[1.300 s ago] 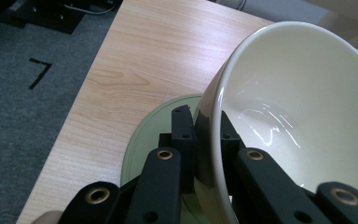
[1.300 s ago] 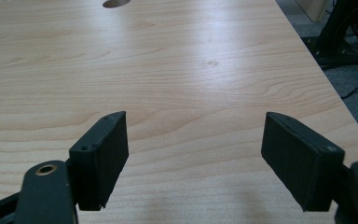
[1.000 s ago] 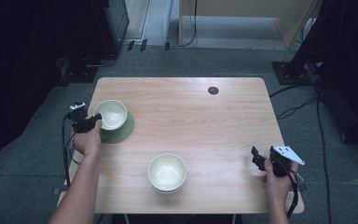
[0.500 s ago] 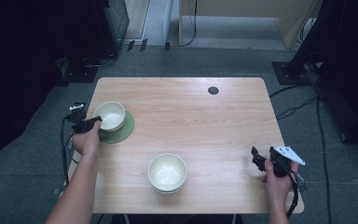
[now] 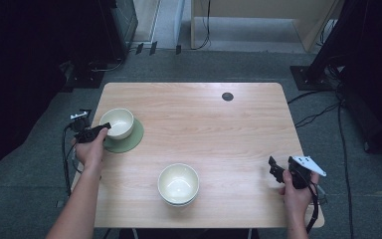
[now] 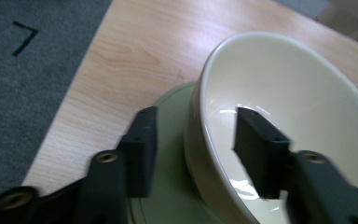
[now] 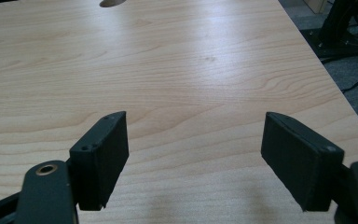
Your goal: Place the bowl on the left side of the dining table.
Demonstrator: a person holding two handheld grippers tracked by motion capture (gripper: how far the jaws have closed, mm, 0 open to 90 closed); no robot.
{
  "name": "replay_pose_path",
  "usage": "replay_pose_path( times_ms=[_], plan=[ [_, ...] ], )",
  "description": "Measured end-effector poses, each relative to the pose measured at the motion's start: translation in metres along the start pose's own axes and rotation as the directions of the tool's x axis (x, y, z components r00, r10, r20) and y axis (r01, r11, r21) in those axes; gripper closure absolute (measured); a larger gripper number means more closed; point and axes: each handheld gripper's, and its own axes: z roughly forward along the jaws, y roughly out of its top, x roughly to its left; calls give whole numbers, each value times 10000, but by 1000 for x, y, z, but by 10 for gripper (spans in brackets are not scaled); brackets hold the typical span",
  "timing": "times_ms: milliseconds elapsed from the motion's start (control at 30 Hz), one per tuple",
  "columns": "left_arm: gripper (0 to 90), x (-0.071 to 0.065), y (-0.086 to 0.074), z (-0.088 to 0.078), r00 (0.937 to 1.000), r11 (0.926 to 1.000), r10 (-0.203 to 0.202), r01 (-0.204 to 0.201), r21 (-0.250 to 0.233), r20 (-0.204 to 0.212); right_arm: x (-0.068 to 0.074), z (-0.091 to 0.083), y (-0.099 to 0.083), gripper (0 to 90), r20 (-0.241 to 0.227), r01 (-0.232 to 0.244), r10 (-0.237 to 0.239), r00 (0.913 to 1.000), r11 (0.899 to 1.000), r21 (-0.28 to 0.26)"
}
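A cream bowl [image 5: 118, 122] sits on a round green mat [image 5: 132, 141] at the table's left edge. My left gripper [image 5: 104, 128] straddles its near rim. In the left gripper view one jaw stands outside the bowl [image 6: 284, 102] over the mat [image 6: 170, 140] and the other inside. The jaws of the left gripper [image 6: 196, 119] have just been opening, and gaps show on both sides of the rim. A second cream bowl [image 5: 178, 183] rests near the front middle. My right gripper [image 5: 273, 168] is open above bare wood [image 7: 191, 70] at the front right, with nothing between its jaws [image 7: 196, 128].
A dark round hole [image 5: 227, 96] marks the table top towards the back. Grey carpet surrounds the table, with cables and dark equipment stands to the right [image 5: 328, 74] and back left.
The left gripper's jaws no longer pinch the bowl's rim and stand apart from it. The bowl rests on the green mat. The right hand has not moved.
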Motion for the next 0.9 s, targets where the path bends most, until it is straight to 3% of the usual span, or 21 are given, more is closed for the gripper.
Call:
replay_pose_path(
  times_ms=[100,233,300,500,667,900],
  plan=[
    [275,2,1,-7,10000,9994,-64,66,-328,63,0,0,0,231,2,-15,15,10000,10000,16],
    [105,1,-3,-15,9971,9962,741,-734,-473,144,1,1,-1,230,-6,-9,9,10000,10000,58],
    [105,0,-6,-17,9963,9948,853,-859,-542,-124,1,1,-1,231,1,-1,1,10000,10000,64],
    [104,-2,-16,-26,9924,9887,1205,-1223,-867,-251,1,2,-1,229,15,19,-19,10000,10000,85],
    [104,-1,-22,-36,9918,9829,1277,-1261,-1341,37,2,2,-2,228,33,2,-2,10000,10000,92],
    [105,-1,-34,-55,9875,9710,1573,-1537,-1830,51,1,2,-2,228,39,-46,46,10000,9999,102]
  ],
)
